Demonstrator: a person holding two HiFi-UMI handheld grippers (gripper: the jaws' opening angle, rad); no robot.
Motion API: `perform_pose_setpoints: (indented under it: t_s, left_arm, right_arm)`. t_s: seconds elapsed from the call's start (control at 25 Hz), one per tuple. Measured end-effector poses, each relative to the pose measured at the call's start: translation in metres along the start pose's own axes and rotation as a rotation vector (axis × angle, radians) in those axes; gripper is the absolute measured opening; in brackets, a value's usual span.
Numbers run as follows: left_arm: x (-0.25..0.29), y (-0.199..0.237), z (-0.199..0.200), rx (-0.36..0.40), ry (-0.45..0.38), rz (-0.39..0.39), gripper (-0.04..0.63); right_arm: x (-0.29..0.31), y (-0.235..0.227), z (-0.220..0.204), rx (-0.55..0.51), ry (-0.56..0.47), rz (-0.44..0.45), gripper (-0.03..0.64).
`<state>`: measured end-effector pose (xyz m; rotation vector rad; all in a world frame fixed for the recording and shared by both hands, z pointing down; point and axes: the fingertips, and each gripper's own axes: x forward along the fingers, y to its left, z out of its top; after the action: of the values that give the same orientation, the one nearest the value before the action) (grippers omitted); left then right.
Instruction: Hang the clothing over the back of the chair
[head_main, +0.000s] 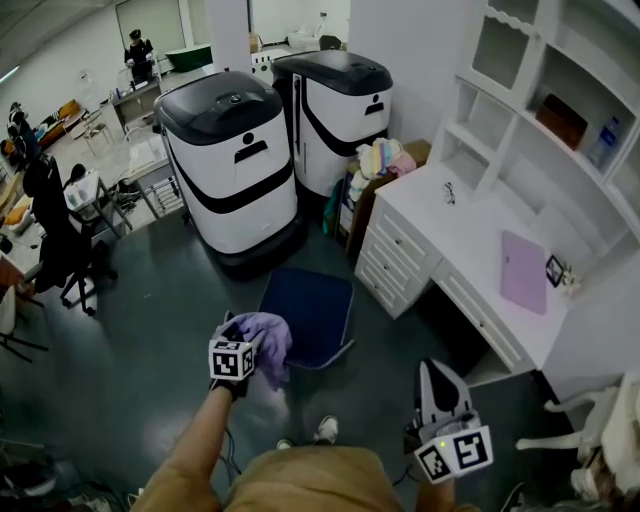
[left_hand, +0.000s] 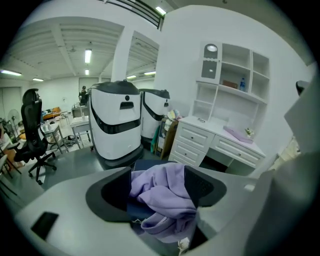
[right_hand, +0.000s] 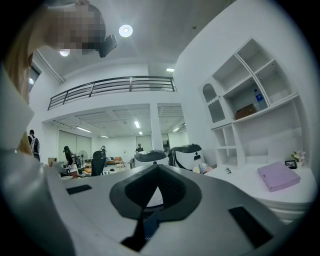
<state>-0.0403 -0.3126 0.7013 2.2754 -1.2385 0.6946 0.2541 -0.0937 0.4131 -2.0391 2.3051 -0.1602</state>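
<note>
**A:** Entry for the hanging step. What is the left gripper (left_hand: 157, 181) doing with the garment (left_hand: 167, 192)?

**B:** Its jaws are standing wide apart, about as wide as they go. The lilac garment is lying bunched between them. It is leaning on one pad (left_hand: 201, 186) and hanging clear of the other (left_hand: 116, 194), so nothing is squeezing it. I am reading that as a let-go, not a grip.

**A:** Where is the garment sitting relative to the chair (head_main: 312, 310)?

**B:** In the head view it is bunching over the chair's near left edge. In the left gripper view, dark blue is showing under it. Whether that edge is the backrest top or the seat rim, I cannot tell from above.

**A:** Why is the gripper tilting down there?

**B:** Probably so the cloth is dropping onto the chair rather than past it. The weight seems to be resting on the chair, not on the jaws.

**A:** And the right gripper (right_hand: 156, 186)?

**B:** It is idling at the chair's near right, well apart from it. Its pads are meeting at the tips with nothing between them. Likely it is being kept out of the way while one hand is doing the draping.

**A:** Judgement on progress?

**B:** The garment is looking delivered but crumpled — it may be needing spreading so it is hanging evenly and not sliding off.
</note>
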Motion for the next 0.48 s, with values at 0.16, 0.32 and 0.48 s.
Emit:
perform_pose_setpoints:
  t_s: [0.16,0.32,0.48]
  left_arm:
    - [-0.015,0.01,0.008,-0.037,-0.025,0.016,0.318]
    - [-0.032,0.019,0.015,-0.075,-0.048,0.043,0.312]
    - [-0.05,0.03,0.025,-0.081,-0.08,0.078,0.256]
  right_arm:
    - [0.008,0.009,-0.002,0.003,0.006,0.029,0.003]
    - [0.015,0.019,-0.003,0.007,0.004,0.063,0.003]
    - [0.021,0.027,-0.005,0.008,0.007,0.09,0.003]
